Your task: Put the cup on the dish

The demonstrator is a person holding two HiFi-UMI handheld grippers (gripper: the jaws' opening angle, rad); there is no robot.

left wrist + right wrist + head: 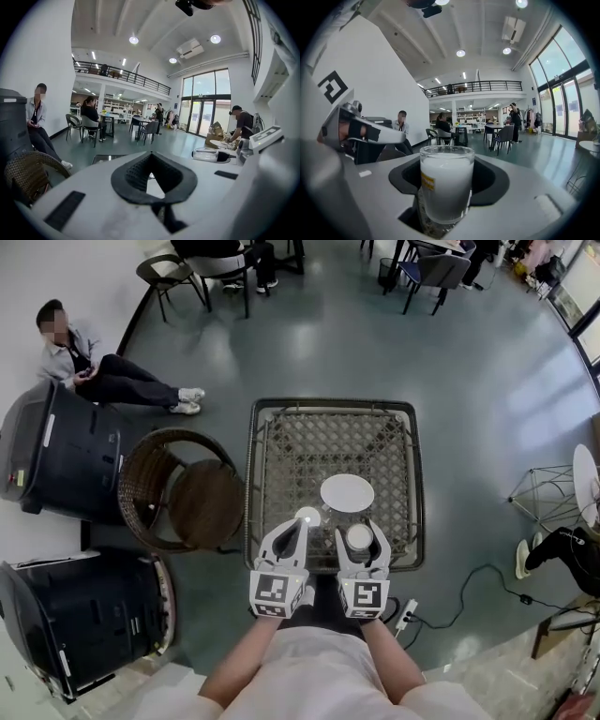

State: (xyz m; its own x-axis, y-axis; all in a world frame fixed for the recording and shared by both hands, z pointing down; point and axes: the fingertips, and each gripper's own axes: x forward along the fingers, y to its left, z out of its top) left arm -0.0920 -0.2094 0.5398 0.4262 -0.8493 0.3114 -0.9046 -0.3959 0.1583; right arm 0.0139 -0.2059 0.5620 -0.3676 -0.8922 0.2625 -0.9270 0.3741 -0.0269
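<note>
A frosted white glass cup (359, 538) with a small yellow label stands between the jaws of my right gripper (359, 525), which is shut on it at the near edge of the woven-top table (281, 427). In the right gripper view the cup (446, 187) fills the gap of the right gripper (447, 164), with woven table top under it. The round white dish (347, 492) lies empty just beyond the cup. My left gripper (302, 524) is beside it on the left, its jaws shut and empty (151, 155). A small bright white spot (307, 516) shows at its tip; I cannot tell what it is.
A round wicker chair (178, 488) stands left of the table. Two black bins (56, 451) (80, 620) are further left. A person (103, 371) sits on the floor at the back left. A power strip (405, 615) and cable lie by the table's near right corner.
</note>
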